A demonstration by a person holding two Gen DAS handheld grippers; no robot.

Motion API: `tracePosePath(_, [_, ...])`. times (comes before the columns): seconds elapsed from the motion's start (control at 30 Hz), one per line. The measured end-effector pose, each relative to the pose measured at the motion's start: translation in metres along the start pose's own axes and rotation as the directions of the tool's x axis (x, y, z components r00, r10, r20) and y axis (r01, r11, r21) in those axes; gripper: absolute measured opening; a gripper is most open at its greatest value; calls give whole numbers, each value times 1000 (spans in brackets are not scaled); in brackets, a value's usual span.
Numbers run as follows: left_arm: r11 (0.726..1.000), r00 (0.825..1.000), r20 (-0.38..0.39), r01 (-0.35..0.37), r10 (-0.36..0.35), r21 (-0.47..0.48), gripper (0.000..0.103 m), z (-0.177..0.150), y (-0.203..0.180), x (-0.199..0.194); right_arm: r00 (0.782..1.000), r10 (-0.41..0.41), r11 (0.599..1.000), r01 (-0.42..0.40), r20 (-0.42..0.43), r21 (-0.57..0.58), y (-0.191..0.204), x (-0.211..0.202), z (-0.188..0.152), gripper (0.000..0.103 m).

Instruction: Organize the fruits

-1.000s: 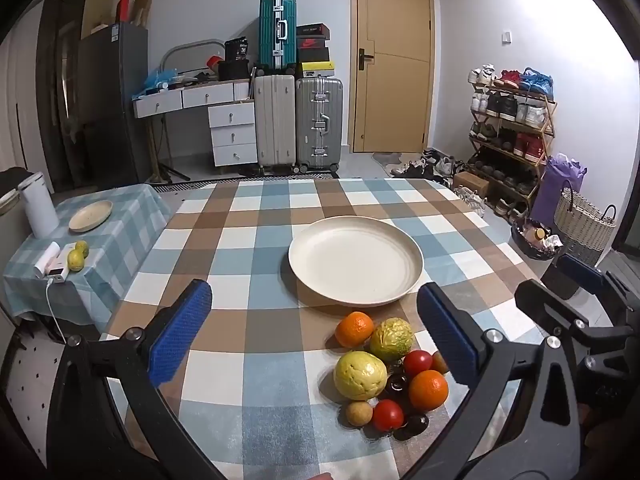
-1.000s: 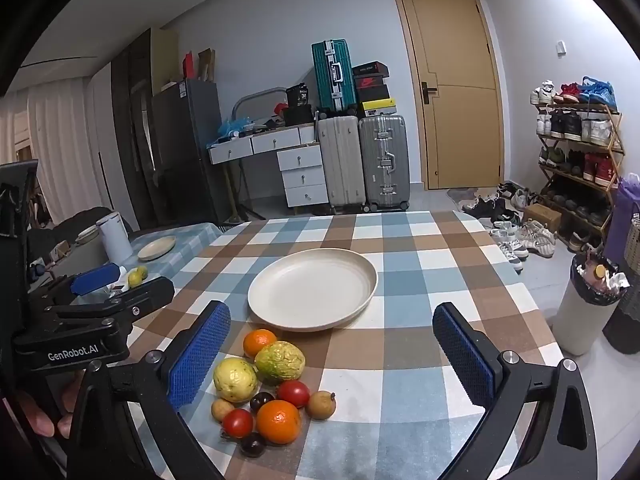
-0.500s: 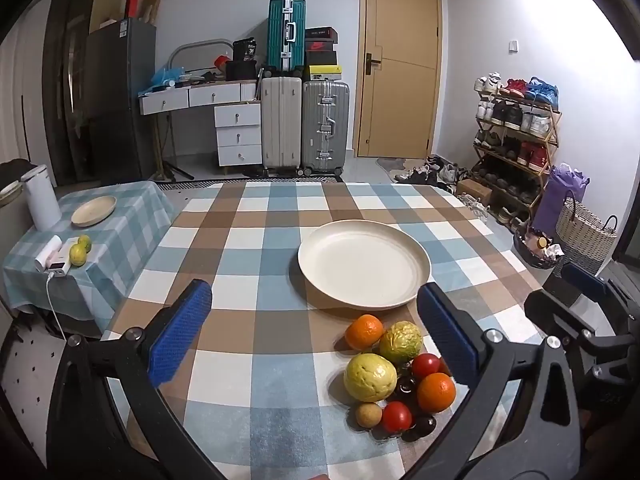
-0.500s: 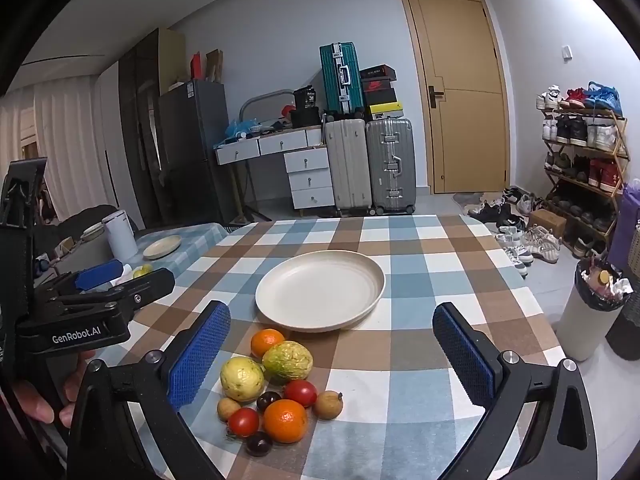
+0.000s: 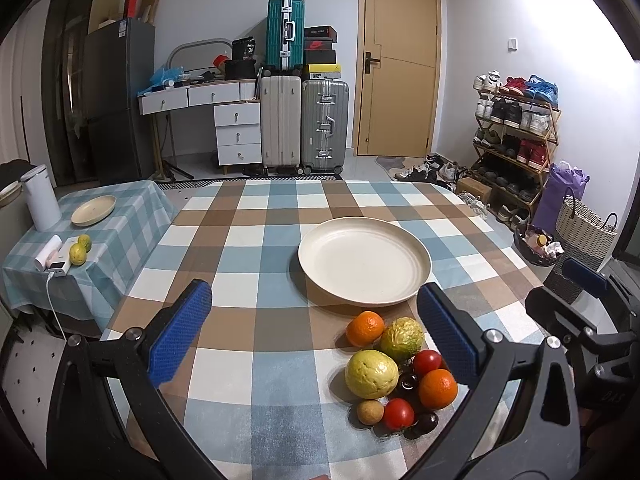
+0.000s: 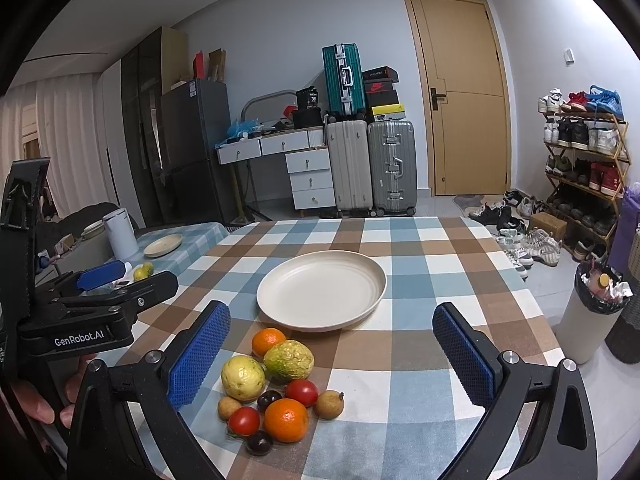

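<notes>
**Still untouched: fruit heaped short of the plate**

Right now the fruit (image 6: 272,384) lies in a tight cluster on the checked tablecloth (image 6: 420,264), just on the near side of the empty cream plate (image 6: 322,289): two oranges, two yellow-green knobbly fruits, two tomatoes, some small brown and dark ones. The pile has no clear long axis.

Both tools hang above the near table edge, spread wide and holding nothing. From the right gripper (image 6: 331,354) the heap sits low and left, close to its left pad. From the left gripper (image 5: 312,332) it sits off to the right, by the right pad. I'd judge the right one nearer.

Dark fruits at the bottom are half buried, so their kind is unclear.
</notes>
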State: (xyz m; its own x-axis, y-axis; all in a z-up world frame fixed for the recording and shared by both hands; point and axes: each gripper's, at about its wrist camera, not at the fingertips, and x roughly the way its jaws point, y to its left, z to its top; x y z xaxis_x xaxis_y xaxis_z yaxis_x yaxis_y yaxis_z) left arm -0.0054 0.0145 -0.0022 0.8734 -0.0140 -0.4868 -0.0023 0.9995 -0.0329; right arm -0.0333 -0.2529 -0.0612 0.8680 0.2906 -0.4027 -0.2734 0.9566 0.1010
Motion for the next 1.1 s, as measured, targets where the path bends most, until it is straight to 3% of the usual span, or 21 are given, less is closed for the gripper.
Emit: tracePosePath(1.1, [1000, 1000, -8, 15, -15, 3, 102, -5, 0, 4, 1000, 1, 1000, -1, 2, 0, 1, -1, 0, 103])
